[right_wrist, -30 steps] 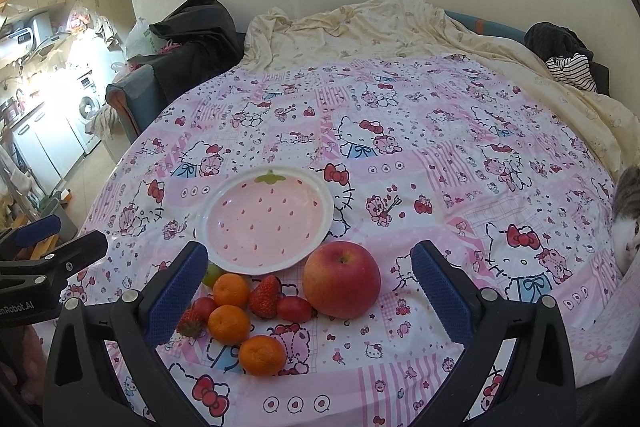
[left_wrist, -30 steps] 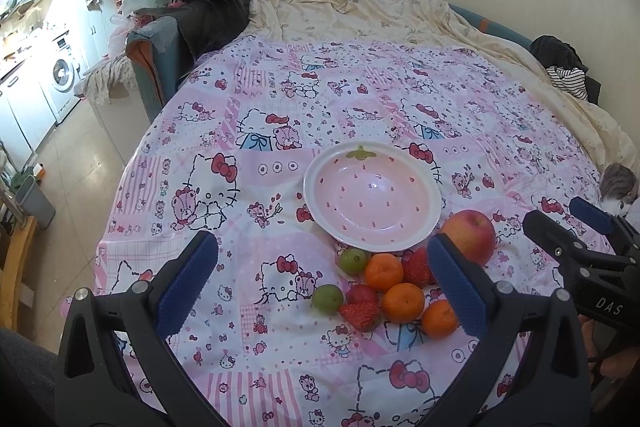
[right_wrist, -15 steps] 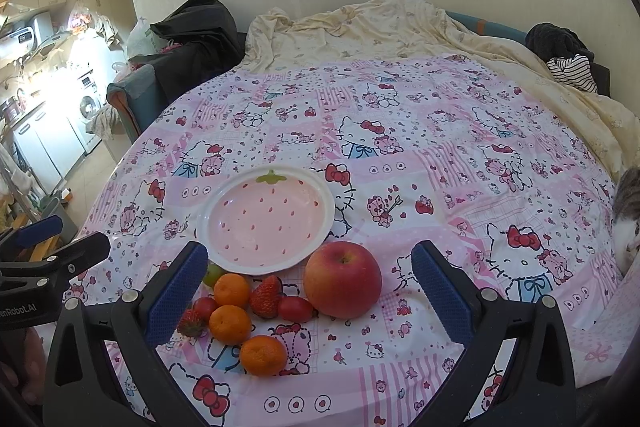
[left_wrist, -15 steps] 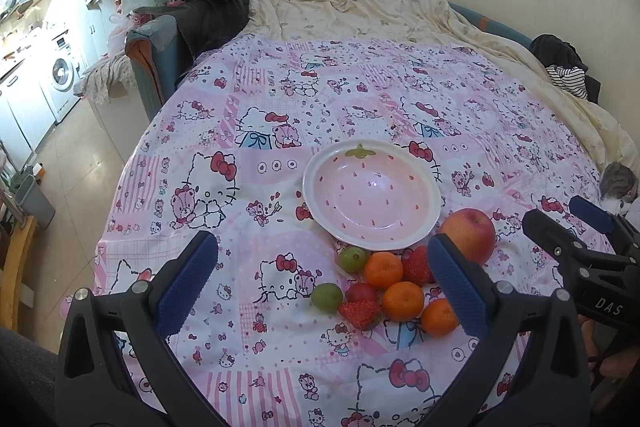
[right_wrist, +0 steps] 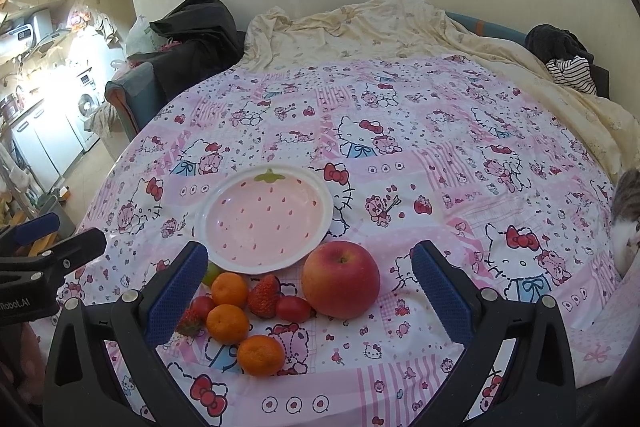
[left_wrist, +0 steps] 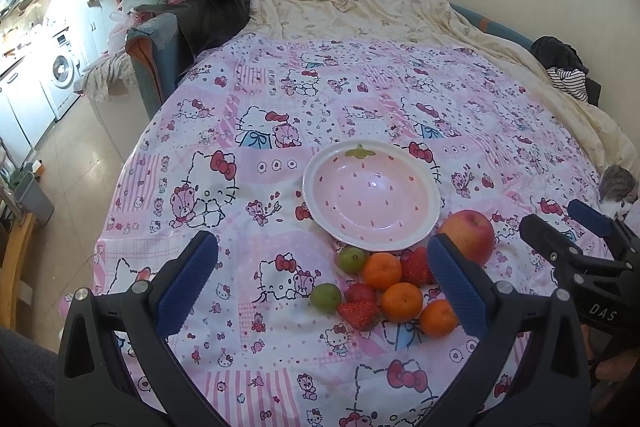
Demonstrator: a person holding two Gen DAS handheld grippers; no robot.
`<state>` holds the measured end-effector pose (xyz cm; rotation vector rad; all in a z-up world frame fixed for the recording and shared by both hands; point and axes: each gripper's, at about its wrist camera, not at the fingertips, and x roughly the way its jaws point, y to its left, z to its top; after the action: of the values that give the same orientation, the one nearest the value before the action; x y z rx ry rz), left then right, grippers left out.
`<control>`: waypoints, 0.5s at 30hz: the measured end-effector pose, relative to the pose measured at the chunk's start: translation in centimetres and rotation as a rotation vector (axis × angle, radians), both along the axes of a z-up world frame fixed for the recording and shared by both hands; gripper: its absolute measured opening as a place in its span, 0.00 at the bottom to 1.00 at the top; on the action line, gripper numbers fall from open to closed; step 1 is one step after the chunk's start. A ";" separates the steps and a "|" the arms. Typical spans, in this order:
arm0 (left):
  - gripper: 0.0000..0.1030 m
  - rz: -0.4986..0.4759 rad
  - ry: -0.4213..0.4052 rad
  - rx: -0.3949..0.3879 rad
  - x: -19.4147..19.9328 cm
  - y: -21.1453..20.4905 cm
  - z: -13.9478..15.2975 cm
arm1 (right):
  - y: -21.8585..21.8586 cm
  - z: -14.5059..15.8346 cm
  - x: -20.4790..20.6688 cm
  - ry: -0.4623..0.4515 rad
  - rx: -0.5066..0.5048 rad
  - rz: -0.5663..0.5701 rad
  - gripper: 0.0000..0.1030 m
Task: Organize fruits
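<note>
Hand-held grippers, left [left_wrist: 322, 285] and right [right_wrist: 308, 293], hover wide apart, empty, above fruits [right_wrist: 240, 301].

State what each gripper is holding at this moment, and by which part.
Nothing is held. The left gripper and right gripper are both open and empty above the fruit; the apple lies on the cloth.

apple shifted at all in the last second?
No. In the right wrist view the apple sits at the same spot beside the strawberry plate, touching its near rim as before.
</note>
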<state>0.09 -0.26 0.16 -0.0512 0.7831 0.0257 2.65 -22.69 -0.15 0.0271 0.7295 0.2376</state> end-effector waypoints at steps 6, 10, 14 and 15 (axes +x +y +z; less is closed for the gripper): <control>1.00 0.006 0.015 -0.002 0.2 0.0 -0.2 | 0.0 -0.1 0.1 0.005 -0.001 0.001 1.00; 1.00 0.003 0.017 -0.004 0.2 0.1 -0.2 | 0.1 -0.4 0.1 0.013 -0.006 0.001 1.00; 1.00 0.002 0.024 -0.008 0.3 0.2 -0.3 | 0.1 -0.5 0.2 0.017 -0.010 0.002 1.00; 1.00 0.001 0.027 -0.009 0.4 0.3 -0.3 | 0.1 -0.5 0.2 0.019 -0.010 0.003 1.00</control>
<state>0.45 0.03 -0.12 -0.0601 0.8099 0.0242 2.85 -22.57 -0.65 0.0185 0.7492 0.2366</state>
